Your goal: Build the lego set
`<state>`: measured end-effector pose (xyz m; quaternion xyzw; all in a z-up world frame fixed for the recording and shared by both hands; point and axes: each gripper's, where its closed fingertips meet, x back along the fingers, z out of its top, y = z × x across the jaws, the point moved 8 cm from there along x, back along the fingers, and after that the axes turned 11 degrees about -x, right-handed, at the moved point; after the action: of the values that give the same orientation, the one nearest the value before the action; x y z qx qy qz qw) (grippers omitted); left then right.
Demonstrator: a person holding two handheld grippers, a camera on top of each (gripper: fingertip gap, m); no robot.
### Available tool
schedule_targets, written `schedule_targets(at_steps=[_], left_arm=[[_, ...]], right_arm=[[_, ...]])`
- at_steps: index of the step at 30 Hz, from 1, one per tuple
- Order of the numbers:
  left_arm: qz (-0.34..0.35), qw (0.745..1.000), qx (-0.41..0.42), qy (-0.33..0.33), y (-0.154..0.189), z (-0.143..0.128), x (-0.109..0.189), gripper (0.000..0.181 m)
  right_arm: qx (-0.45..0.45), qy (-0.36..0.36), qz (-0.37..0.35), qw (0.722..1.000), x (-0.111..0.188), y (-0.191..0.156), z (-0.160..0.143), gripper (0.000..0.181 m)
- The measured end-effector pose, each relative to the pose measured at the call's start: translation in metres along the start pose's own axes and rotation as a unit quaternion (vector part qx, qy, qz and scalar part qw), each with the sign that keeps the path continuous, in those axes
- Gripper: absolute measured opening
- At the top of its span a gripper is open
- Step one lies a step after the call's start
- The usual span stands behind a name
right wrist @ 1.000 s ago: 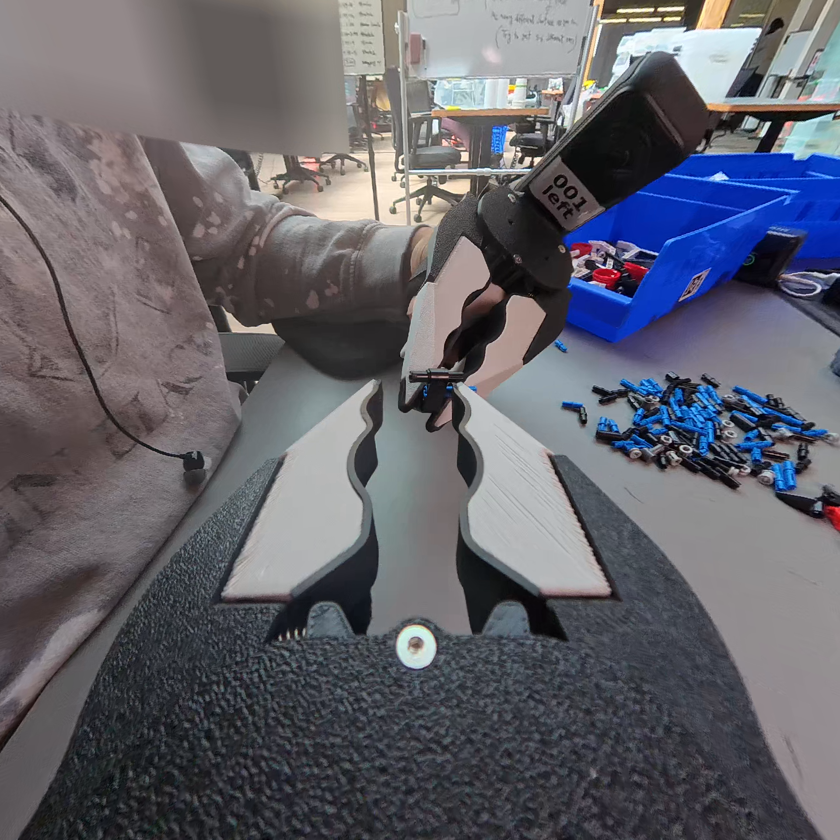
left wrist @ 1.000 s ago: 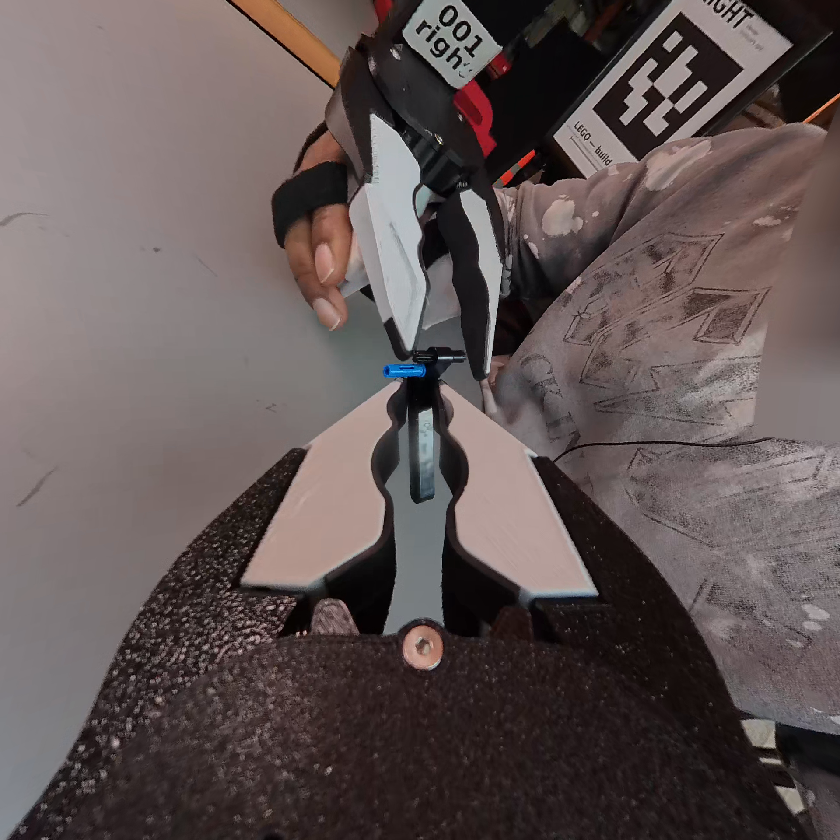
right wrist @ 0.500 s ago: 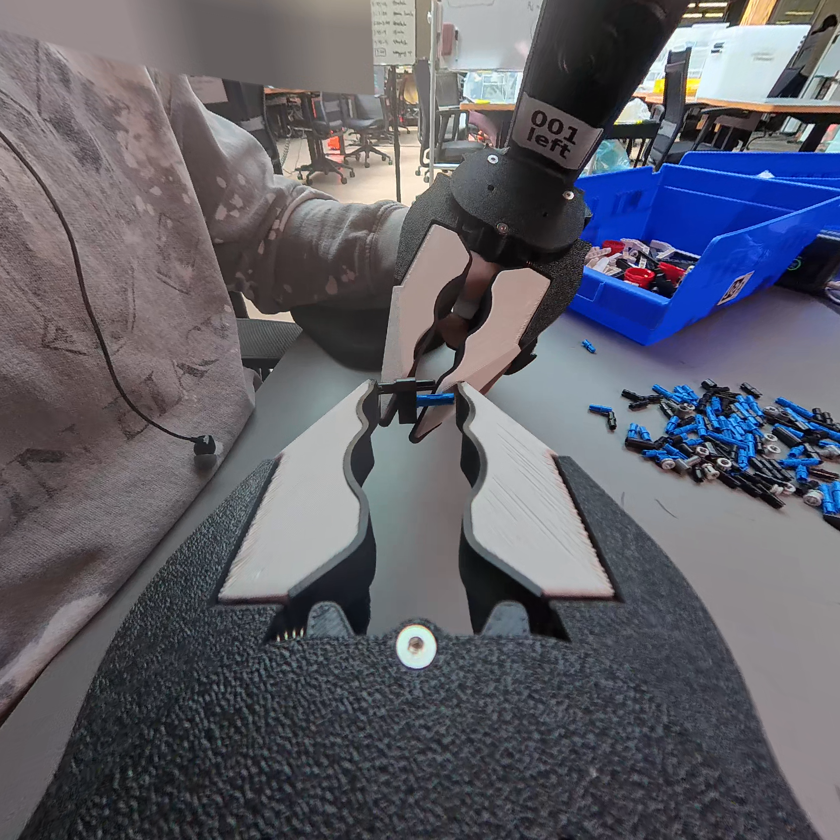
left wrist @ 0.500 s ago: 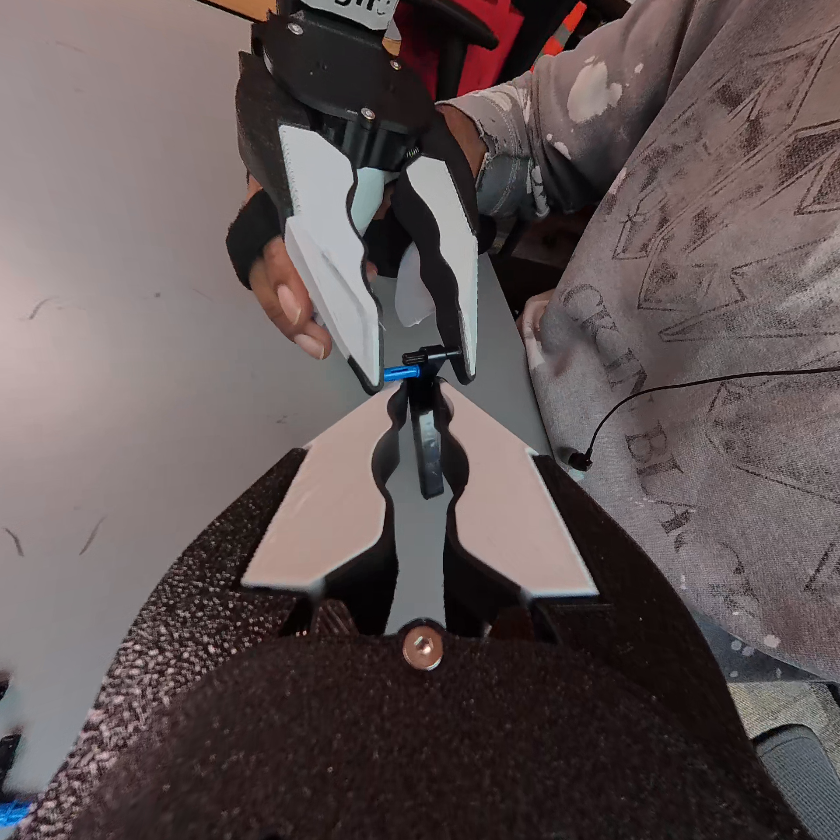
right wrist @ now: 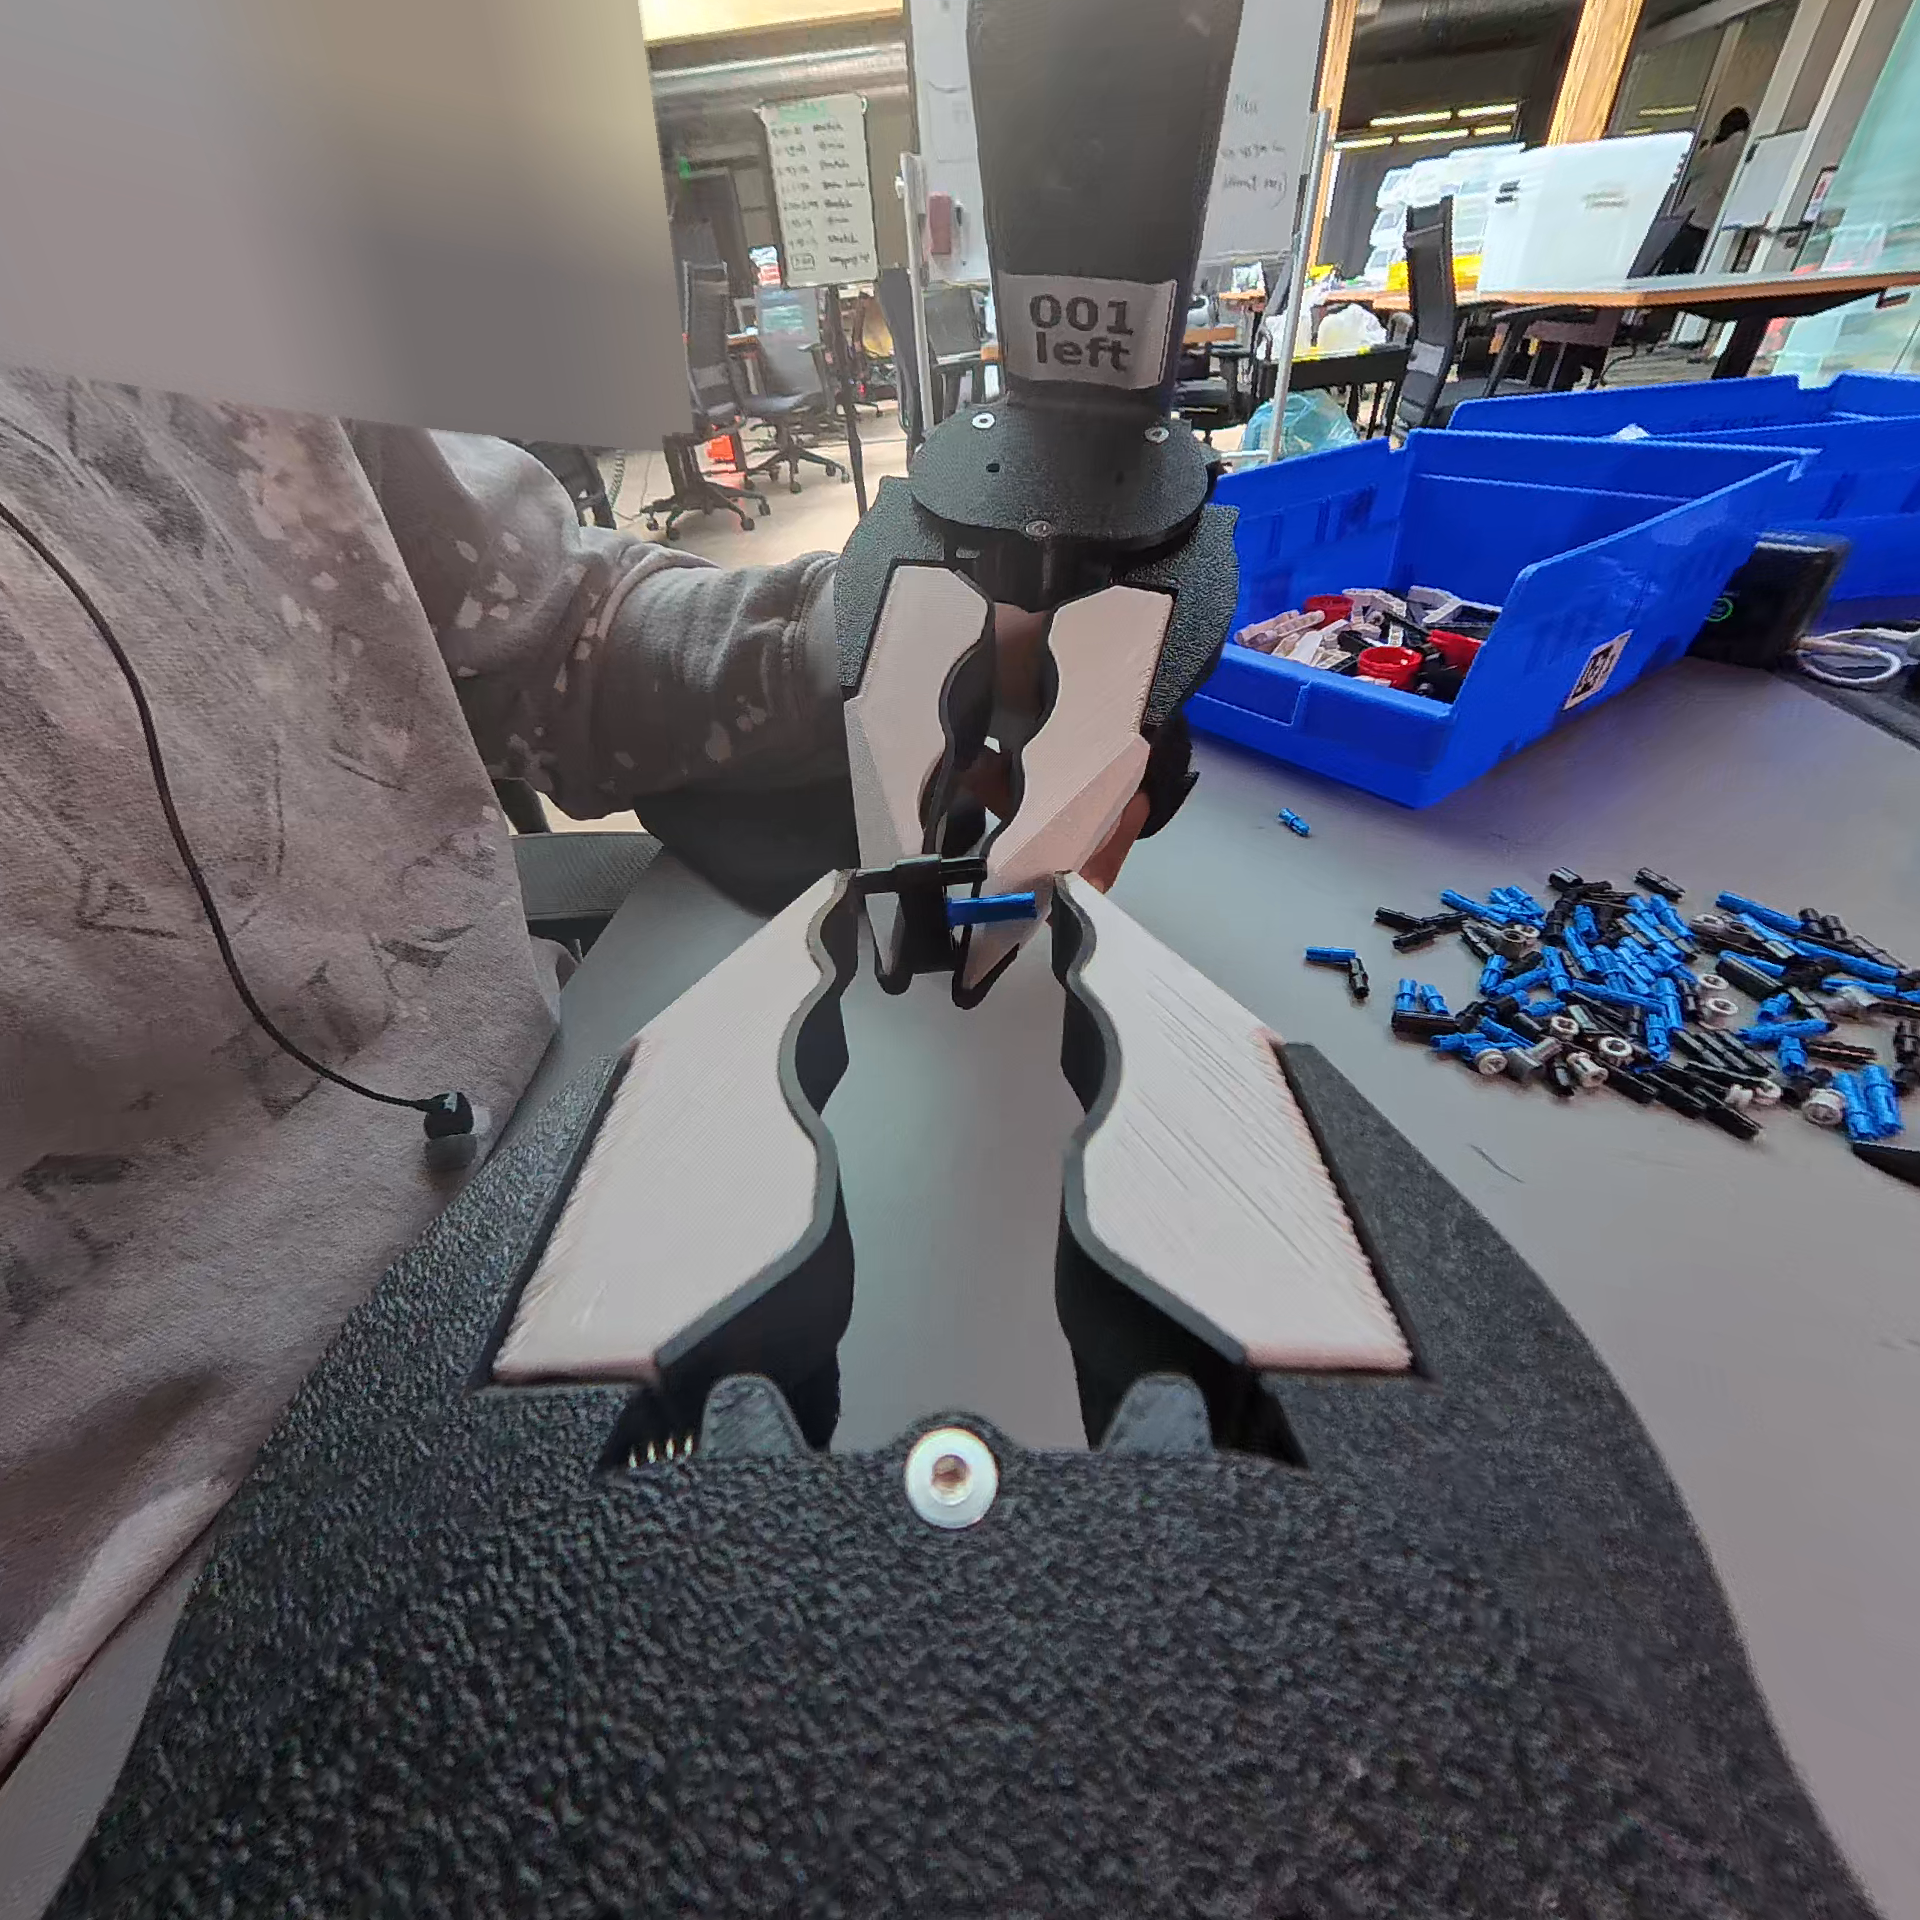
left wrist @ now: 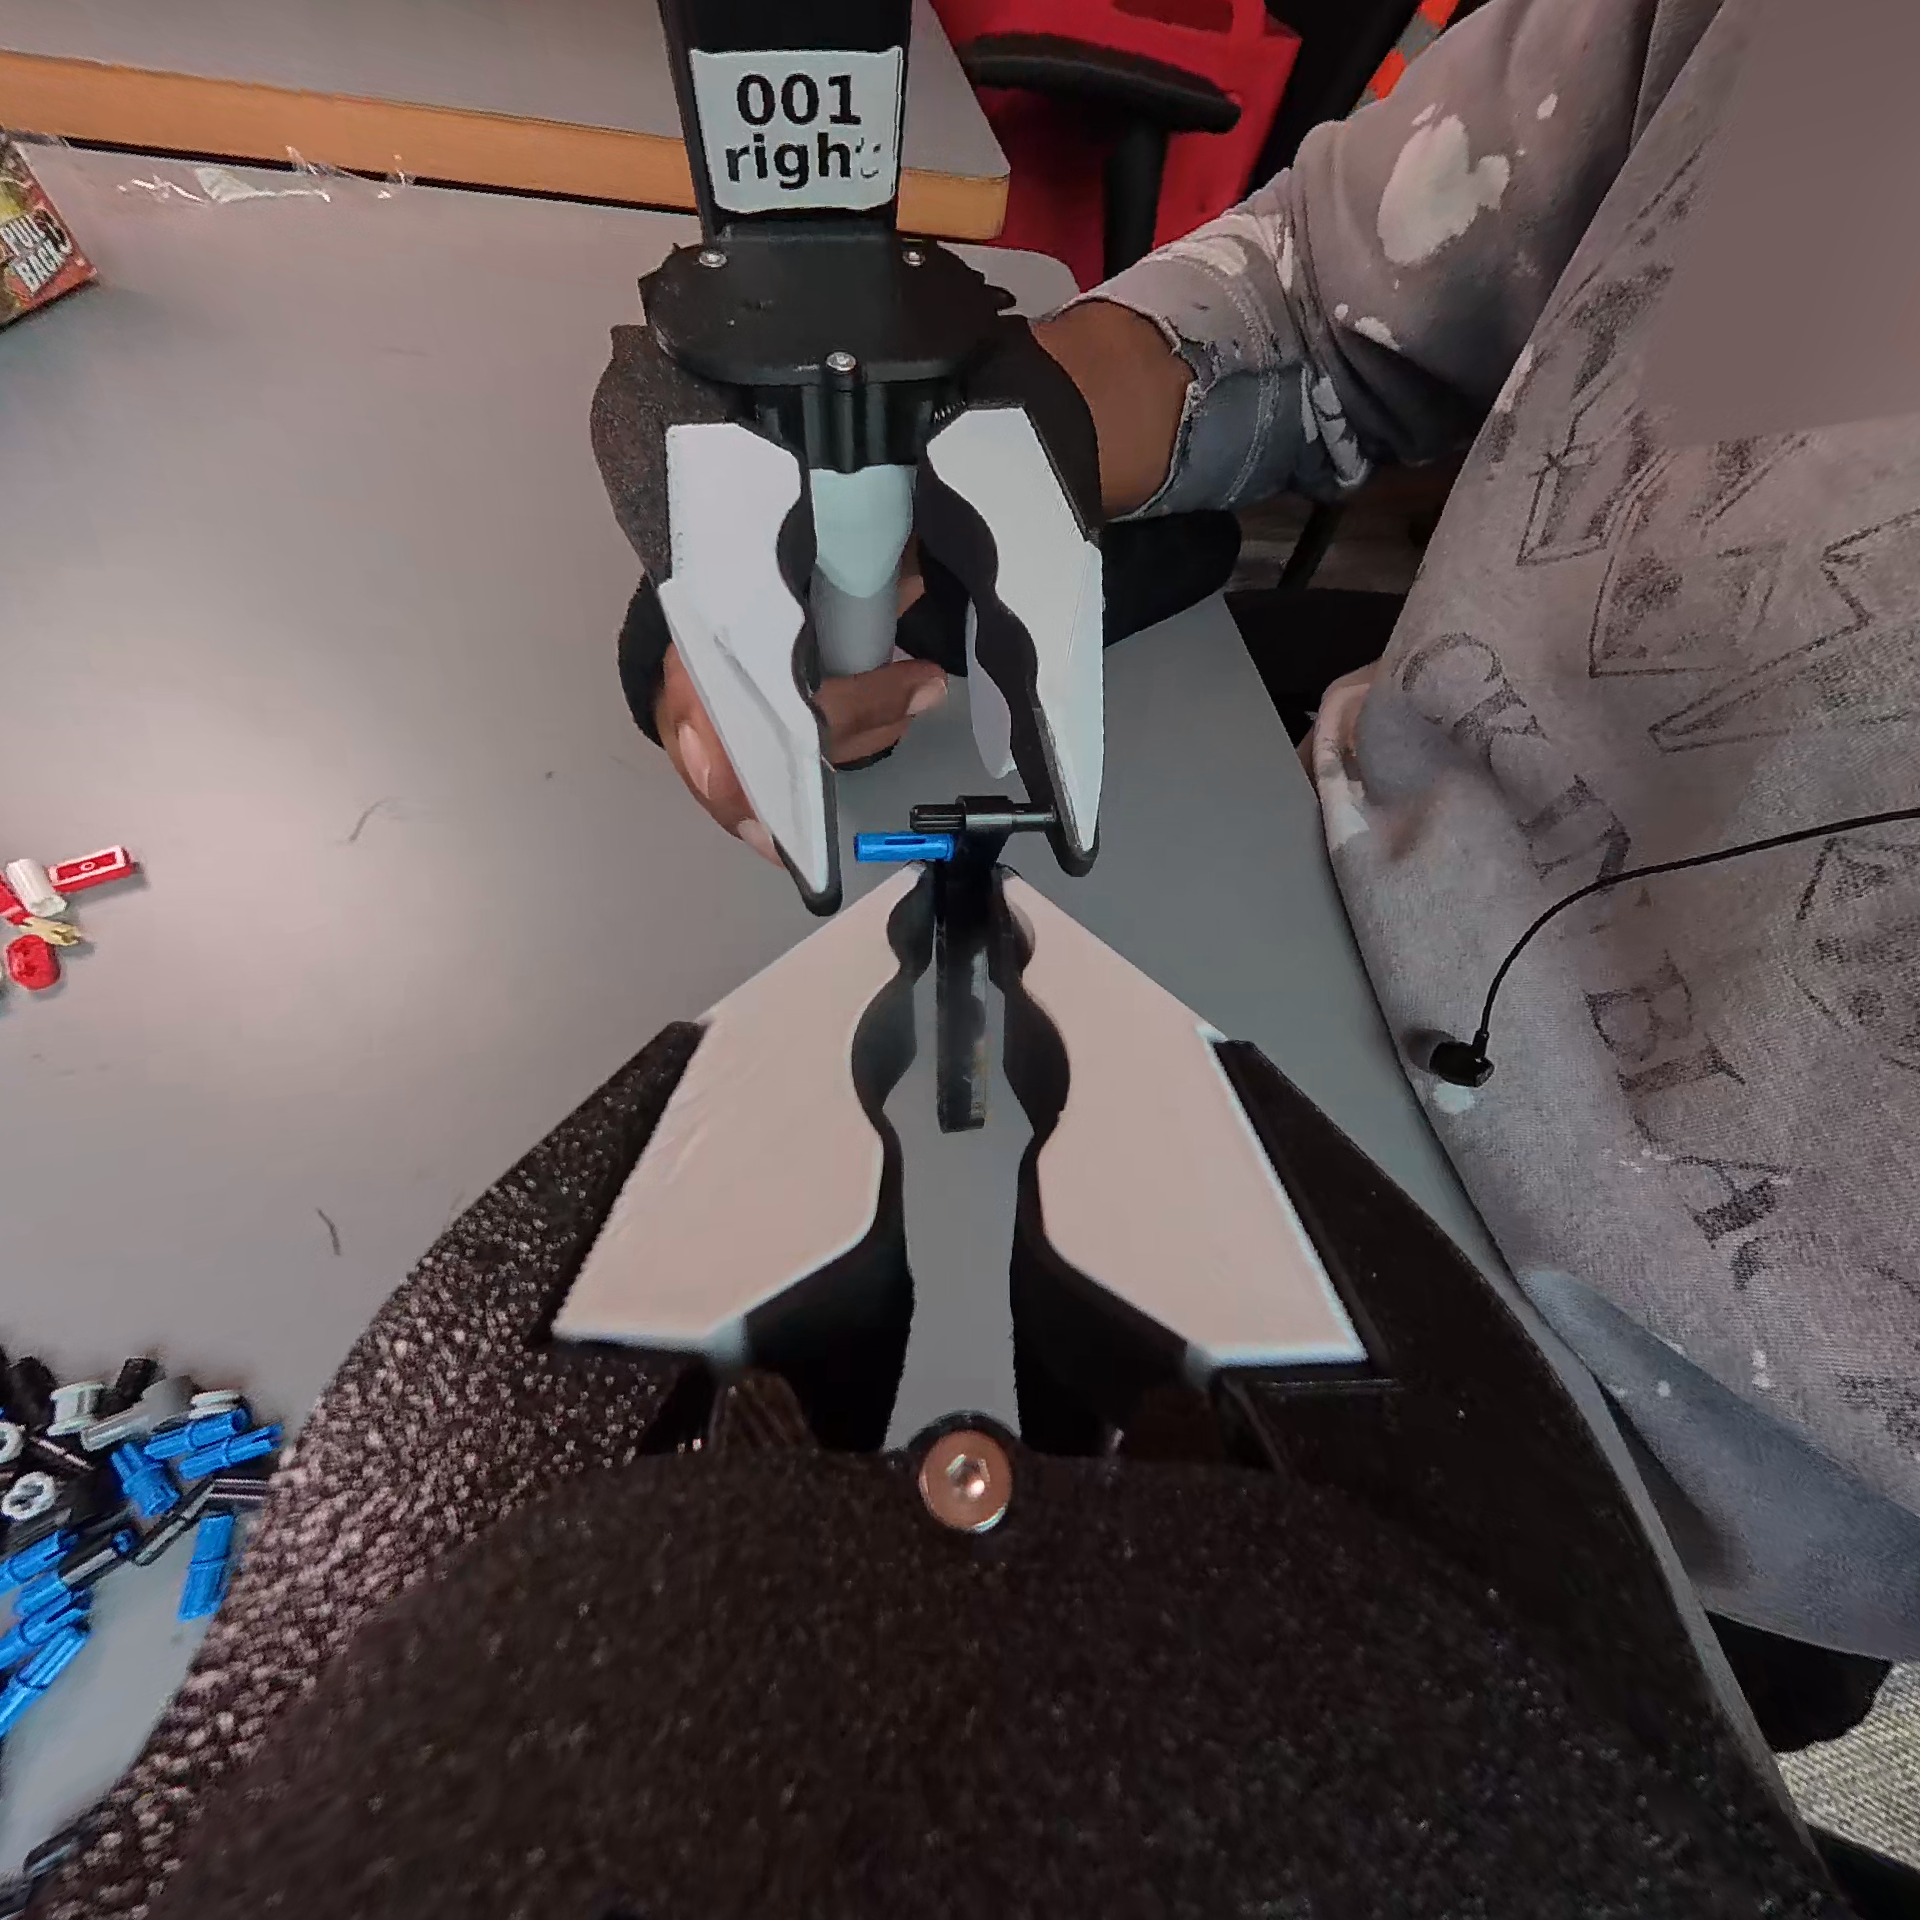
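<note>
My left gripper (left wrist: 961, 883) is shut on a flat black beam (left wrist: 961, 1018) and holds it edge-on above the grey table (left wrist: 312, 623). A blue pin (left wrist: 902, 846) sticks out of the beam's far end to the left, and a black pin (left wrist: 987, 818) to the right. My right gripper (right wrist: 951, 894) faces it head-on and is open. Its fingertips stand either side of the two pins, one at the black pin's end (right wrist: 904, 871) and the other just off the blue pin (right wrist: 989, 906). The beam (right wrist: 920, 935) shows between the left gripper's tips (right wrist: 932, 982).
A pile of blue and black pins (right wrist: 1621, 997) lies on the table to the right, also low left in the left wrist view (left wrist: 104, 1475). Blue bins (right wrist: 1507, 644) with parts stand behind it. Red and white pieces (left wrist: 62, 883) lie apart. The person's torso (right wrist: 208, 831) is close. The grippers are tip to tip, or close to it.
Both grippers have swung round to face each other squarely. The right gripper's open fingers have come down around the two pins. The left gripper still holds the beam.
</note>
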<state>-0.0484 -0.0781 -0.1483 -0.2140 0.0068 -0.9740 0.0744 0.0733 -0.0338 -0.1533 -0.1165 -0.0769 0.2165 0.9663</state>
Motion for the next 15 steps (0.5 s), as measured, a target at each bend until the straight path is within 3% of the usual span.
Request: schedule_targets(at_steps=[5, 9, 13, 15], left_arm=[[0.03, 0.999, -0.018, -0.024, -0.002, -0.002, -0.003, 0.008], [0.067, 0.998, -0.02, -0.005, -0.007, 0.002, 0.001, 0.007], [0.064, 0.998, -0.005, 0.002, -0.01, -0.004, 0.001, 0.022], [0.06, 0.998, -0.012, 0.01, -0.008, -0.002, -0.003, 0.008]], right_arm=[[-0.01, -0.012, -0.015, 1.0, -0.001, 0.004, -0.001, 0.033], [-0.008, 0.012, -0.034, 0.999, 0.004, 0.008, 0.005, 0.032], [0.024, 0.045, -0.035, 0.998, 0.009, 0.004, 0.013, 0.032], [0.053, 0.044, -0.039, 0.997, 0.009, 0.001, 0.013, 0.033]])
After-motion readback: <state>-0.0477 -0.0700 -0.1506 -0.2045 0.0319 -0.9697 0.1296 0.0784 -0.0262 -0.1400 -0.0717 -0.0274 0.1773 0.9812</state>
